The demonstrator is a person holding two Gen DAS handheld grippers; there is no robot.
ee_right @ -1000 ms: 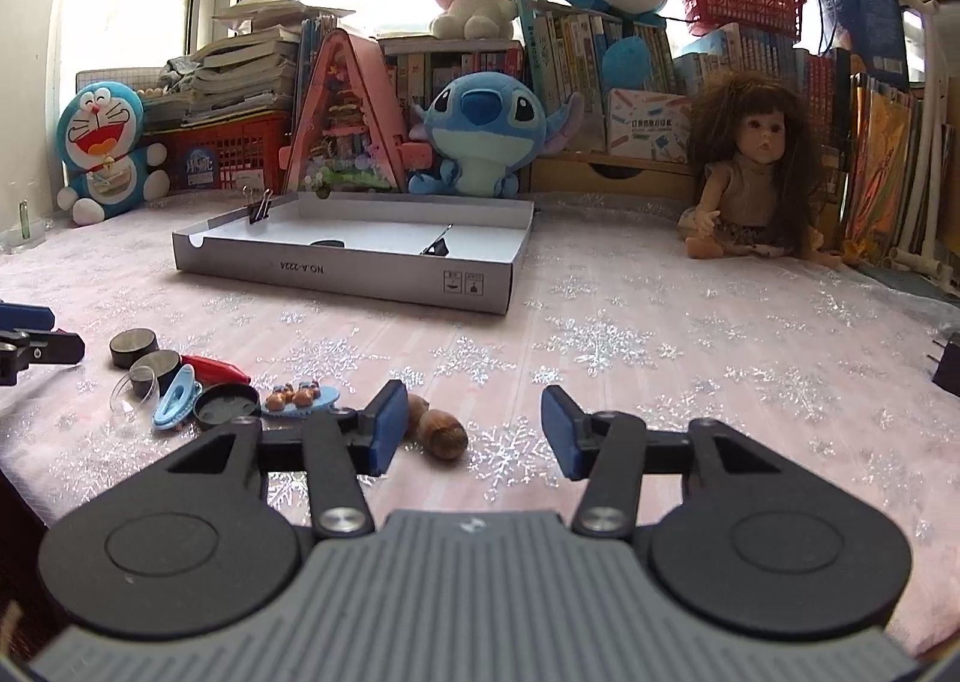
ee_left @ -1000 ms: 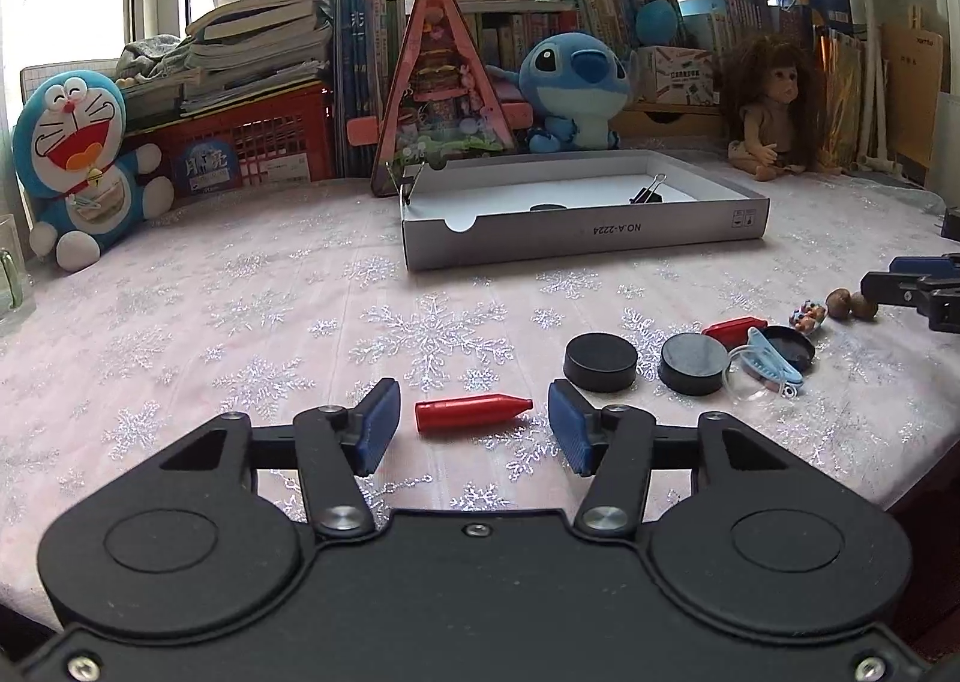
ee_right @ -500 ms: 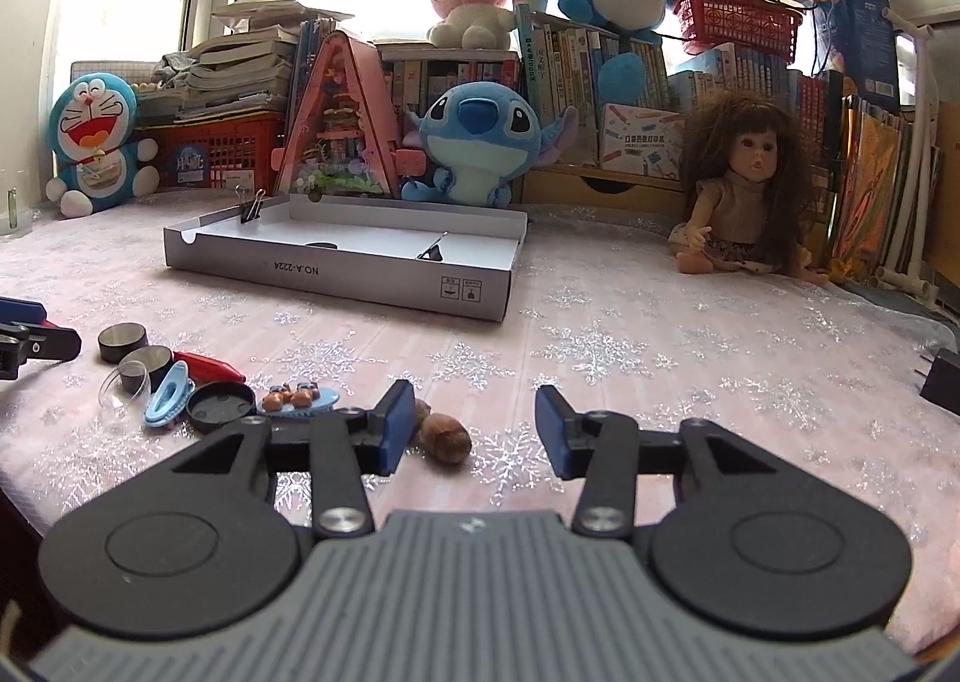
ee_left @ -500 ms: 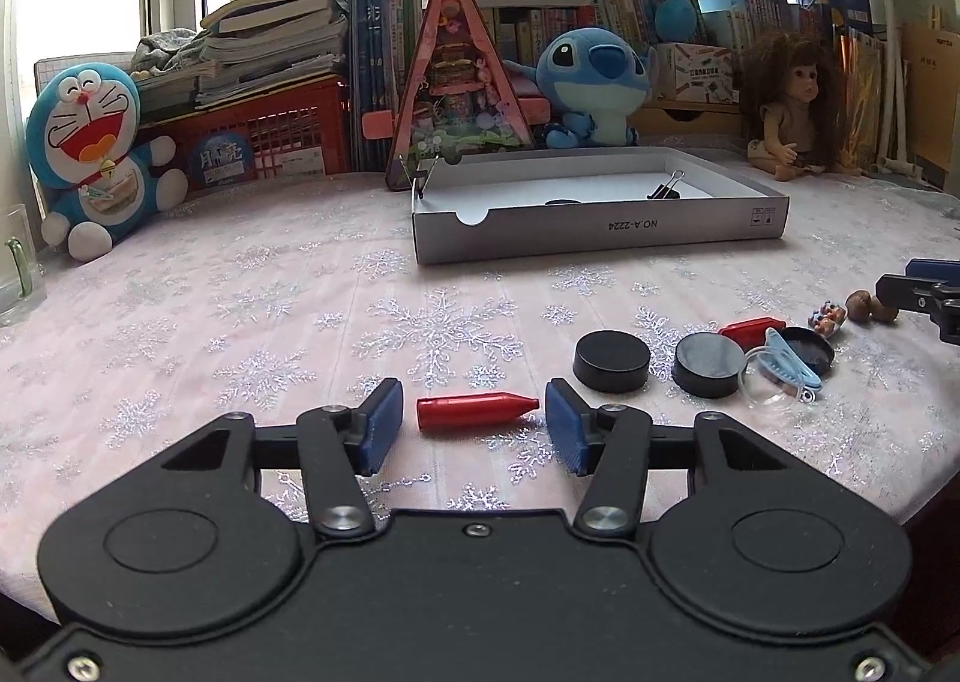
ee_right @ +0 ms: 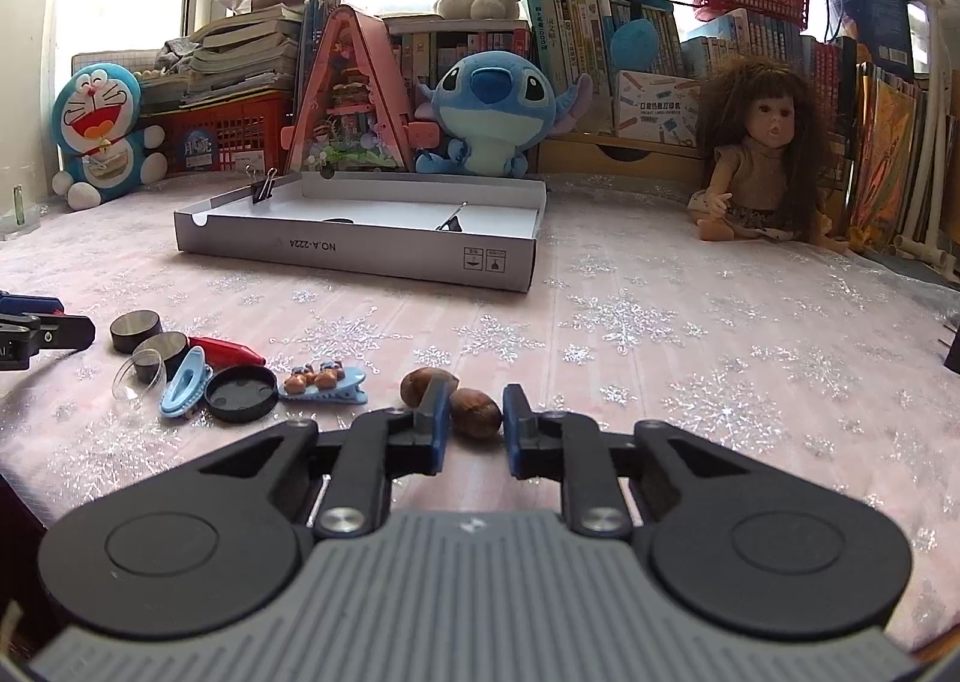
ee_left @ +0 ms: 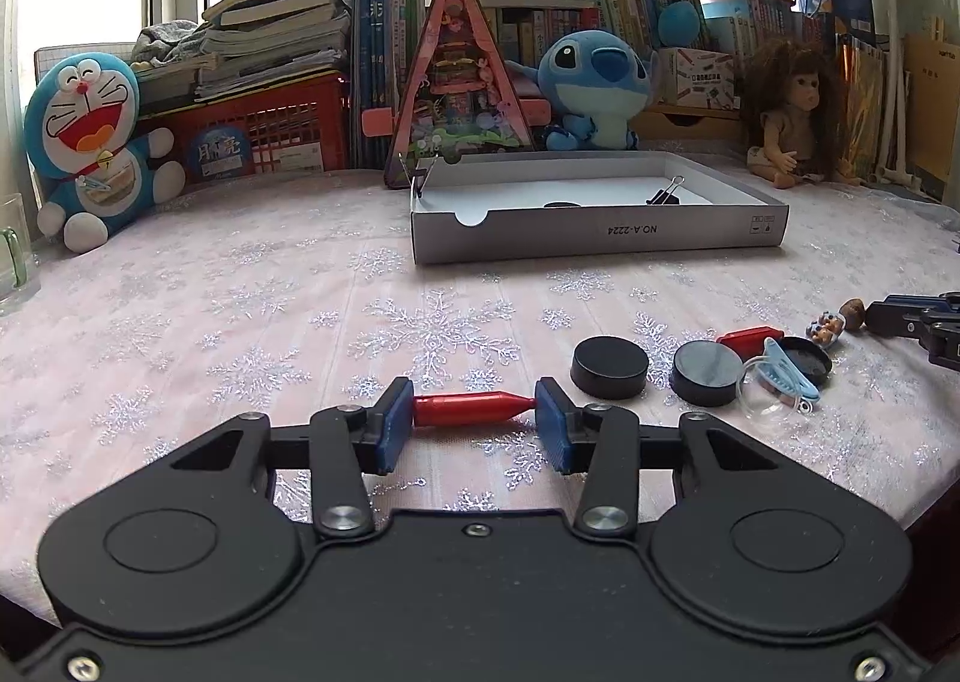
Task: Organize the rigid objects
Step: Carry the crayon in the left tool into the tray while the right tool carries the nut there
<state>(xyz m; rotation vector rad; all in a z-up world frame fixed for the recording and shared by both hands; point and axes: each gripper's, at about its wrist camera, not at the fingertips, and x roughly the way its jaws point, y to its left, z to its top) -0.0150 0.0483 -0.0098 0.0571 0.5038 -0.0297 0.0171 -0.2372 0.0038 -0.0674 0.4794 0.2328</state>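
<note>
Red cap point(ee_left: 465, 409) spans left tool's point(ee_left: 474, 425) closing pads.

Both units matte black, twin round housings with an embossed circle on each. Left gripper point(ee_left: 474, 418): plain black body, blue fingers point(ee_left: 396, 424), silver pivot screws, small screws at centre and lower corners. Right gripper point(ee_right: 476, 425): same linkage and blue pads, grey ribbed centre panel with small embossed logo.

A home room: plush toys point(ee_left: 594, 87), bookshelves point(ee_right: 606, 39), a doll point(ee_right: 762, 153).
</note>
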